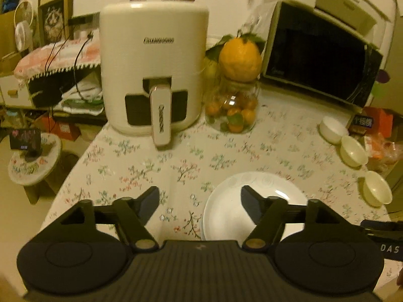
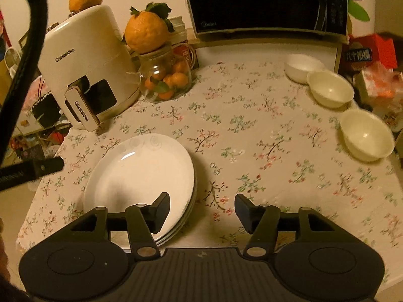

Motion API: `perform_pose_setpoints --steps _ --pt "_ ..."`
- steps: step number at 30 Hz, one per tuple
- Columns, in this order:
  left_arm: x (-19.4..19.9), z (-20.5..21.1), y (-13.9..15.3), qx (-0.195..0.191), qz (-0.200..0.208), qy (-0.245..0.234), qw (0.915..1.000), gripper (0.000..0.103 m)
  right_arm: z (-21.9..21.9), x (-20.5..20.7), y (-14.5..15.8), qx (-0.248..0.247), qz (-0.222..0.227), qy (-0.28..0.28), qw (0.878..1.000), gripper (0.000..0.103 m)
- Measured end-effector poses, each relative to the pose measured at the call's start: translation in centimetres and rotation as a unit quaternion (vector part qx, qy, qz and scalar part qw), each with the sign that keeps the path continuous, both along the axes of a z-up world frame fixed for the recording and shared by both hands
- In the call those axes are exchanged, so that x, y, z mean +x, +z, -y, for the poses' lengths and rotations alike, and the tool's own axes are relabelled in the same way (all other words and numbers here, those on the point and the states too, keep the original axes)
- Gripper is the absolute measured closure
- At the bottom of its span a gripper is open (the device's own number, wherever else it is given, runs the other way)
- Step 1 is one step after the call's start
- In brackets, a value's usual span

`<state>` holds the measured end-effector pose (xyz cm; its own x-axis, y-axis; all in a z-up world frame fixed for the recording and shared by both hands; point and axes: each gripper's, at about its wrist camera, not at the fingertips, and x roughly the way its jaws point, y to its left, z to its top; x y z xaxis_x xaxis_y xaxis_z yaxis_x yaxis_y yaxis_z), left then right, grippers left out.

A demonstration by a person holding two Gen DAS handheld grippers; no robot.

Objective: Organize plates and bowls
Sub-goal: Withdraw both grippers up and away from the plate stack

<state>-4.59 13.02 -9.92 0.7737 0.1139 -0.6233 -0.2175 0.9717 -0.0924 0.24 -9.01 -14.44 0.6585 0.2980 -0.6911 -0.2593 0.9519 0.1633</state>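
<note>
Hovering above the table (image 2: 252, 95), both grippers stood spread, with nothing between the jaws. The left gripper (image 1: 200, 202) had its right finger over the plate stack (image 1: 234, 209); the right gripper (image 2: 201, 210) had its left finger over the same stack (image 2: 141, 176), seen there at 10 o'clock of the jaw gap. No pad pressed on a rim in either view. The stack held several white plates nested flat, edges aligned, near the front edge of the table. That placement probably served two purposes: it kept the plates within easy reach, and it left the centre of the cloth free for the remaining work.

Three bowls remained apart from one another at 1 to 2 o'clock in the right wrist view. The far bowl (image 2: 302, 69) and the middle bowl (image 2: 330, 88) touched or nearly touched; the near bowl (image 2: 366, 134) sat apart, close to the table edge. All three sat upright and unstacked. Judged from this layout, the plate step was complete and the bowl step was not yet begun.

An air fryer (image 2: 85, 75), a jar (image 2: 166, 78) of small oranges and a microwave (image 2: 264, 2) occupied the rear of the table from 10 to 12 o'clock, well apart from the crockery. The near bowl's position at the edge presented a knock-off risk during any approach from the left.
</note>
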Motion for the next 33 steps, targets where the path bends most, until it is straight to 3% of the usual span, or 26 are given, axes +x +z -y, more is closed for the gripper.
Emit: perform_pose_setpoints --steps 2,6,10,15,20,23,25,27,29,32,33 --pt "-0.1 0.1 0.8 0.008 0.004 -0.005 0.9999 0.028 0.4 -0.4 1.1 -0.005 0.009 0.006 1.0 0.033" --pt "-0.4 0.1 2.3 0.002 0.013 -0.008 0.9999 0.025 1.3 -0.9 3.2 -0.034 0.023 0.011 0.999 0.031" --pt "-0.2 0.7 3.4 -0.007 0.023 -0.017 0.9996 0.019 3.1 -1.3 5.4 -0.053 0.04 0.023 0.998 0.018" --pt "1.5 2.7 3.2 -0.001 0.011 -0.04 0.9991 0.014 6.3 -0.2 7.1 -0.038 0.027 -0.004 0.999 0.017" --pt "3.5 4.2 1.9 0.014 -0.01 -0.042 0.999 0.014 5.9 1.3 6.8 -0.074 0.015 0.024 0.997 0.017" --pt "4.8 4.7 0.5 0.014 -0.033 -0.044 0.9984 0.015 5.3 3.4 5.9 -0.042 -0.018 0.019 0.999 0.018" --pt "5.7 4.9 -0.2 0.026 -0.042 -0.046 0.9977 0.015 4.6 4.5 4.8 -0.018 -0.038 0.019 0.999 0.023" --pt "6.4 5.0 -0.8 0.042 -0.049 -0.036 0.9972 0.016 3.3 5.1 3.4 -0.023 -0.04 0.034 0.998 0.037" --pt "7.1 4.9 -1.4 0.043 -0.053 -0.031 0.9972 0.016 2.2 5.8 1.8 -0.028 -0.043 0.046 0.998 0.045" --pt "8.0 4.9 -2.5 0.045 -0.065 -0.023 0.9966 0.018 1.4 6.9 -0.6 0.004 -0.069 0.058 0.996 0.063" --pt "8.1 4.9 -2.8 0.047 -0.068 -0.019 0.9964 0.018 1.0 7.2 -1.1 0.007 -0.076 0.064 0.995 0.064"
